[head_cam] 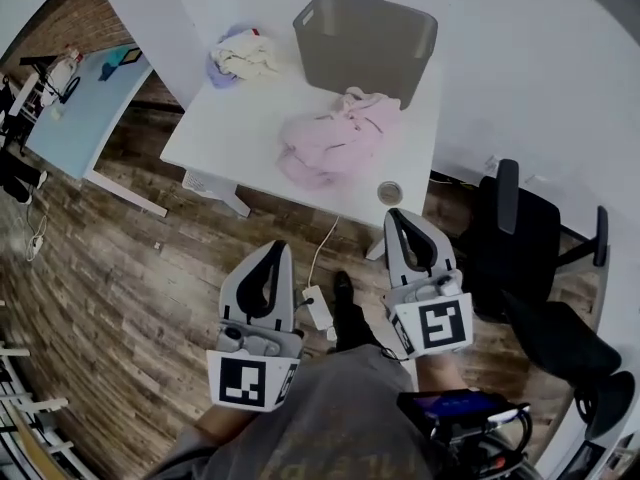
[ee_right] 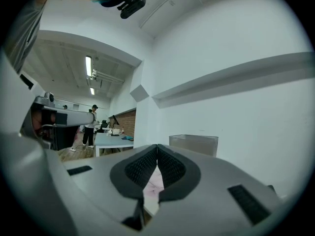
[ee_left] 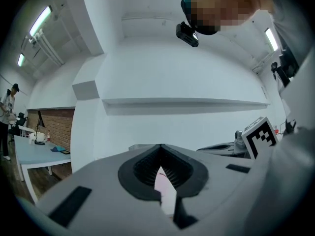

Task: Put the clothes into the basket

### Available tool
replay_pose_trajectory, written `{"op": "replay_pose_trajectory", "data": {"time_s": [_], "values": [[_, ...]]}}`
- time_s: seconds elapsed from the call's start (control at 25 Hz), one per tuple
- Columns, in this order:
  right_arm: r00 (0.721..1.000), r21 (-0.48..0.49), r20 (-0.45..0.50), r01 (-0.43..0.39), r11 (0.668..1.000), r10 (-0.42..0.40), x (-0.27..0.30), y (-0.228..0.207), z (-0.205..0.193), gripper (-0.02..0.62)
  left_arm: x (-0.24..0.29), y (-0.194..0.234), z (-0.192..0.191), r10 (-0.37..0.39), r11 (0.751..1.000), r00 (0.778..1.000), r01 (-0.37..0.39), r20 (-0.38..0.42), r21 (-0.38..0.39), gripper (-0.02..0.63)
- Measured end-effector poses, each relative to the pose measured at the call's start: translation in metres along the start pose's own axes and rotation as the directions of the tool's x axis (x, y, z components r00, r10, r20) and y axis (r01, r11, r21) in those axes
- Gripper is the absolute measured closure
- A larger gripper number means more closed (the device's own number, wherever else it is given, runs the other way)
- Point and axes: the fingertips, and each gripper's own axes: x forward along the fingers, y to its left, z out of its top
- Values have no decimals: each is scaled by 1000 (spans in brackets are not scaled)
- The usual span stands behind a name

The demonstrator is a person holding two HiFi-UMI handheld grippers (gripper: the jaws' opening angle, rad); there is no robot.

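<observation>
pink clothes (head_cam: 335, 138): crumpled heap by grey basket (head_cam: 365, 43) | left tool (head_cam: 276, 248), right tool (head_cam: 394, 214): closed, empty

1. Right gripper view: the right claw (ee_right: 157, 147) hides all of the basket (ee_right: 193, 141) but its rim.
2. Left gripper view: the left claw (ee_left: 161, 147) fills the lower half; the pale sliver (ee_left: 166, 191) in its slit can't be identified.
3. Head view: a round thing (head_cam: 390, 192) on the surface (head_cam: 240, 118) edge is too small to tell.
4. The person's torso (head_cam: 330, 418) runs off the bottom edge.
</observation>
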Motion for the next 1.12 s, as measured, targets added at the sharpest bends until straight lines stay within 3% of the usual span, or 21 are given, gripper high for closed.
{"op": "replay_pose_trajectory", "data": {"time_s": [0.24,0.48,0.8,1.12], "values": [[999,22,-17,-38,999,38,82,-41,-8,588,81,29,-6,25,999,999,-24,-39,21,598],[997,-10,18,-72,997,72,144,-64,7,588,132,58,11,62,997,998,-62,-7,51,598],[996,-15,39,-78,997,79,174,-79,19,588,166,66,25,53,995,998,-55,24,82,598],[999,-16,21,-43,999,44,199,-89,5,588,194,80,9,12,998,1000,-12,15,63,598]]}}
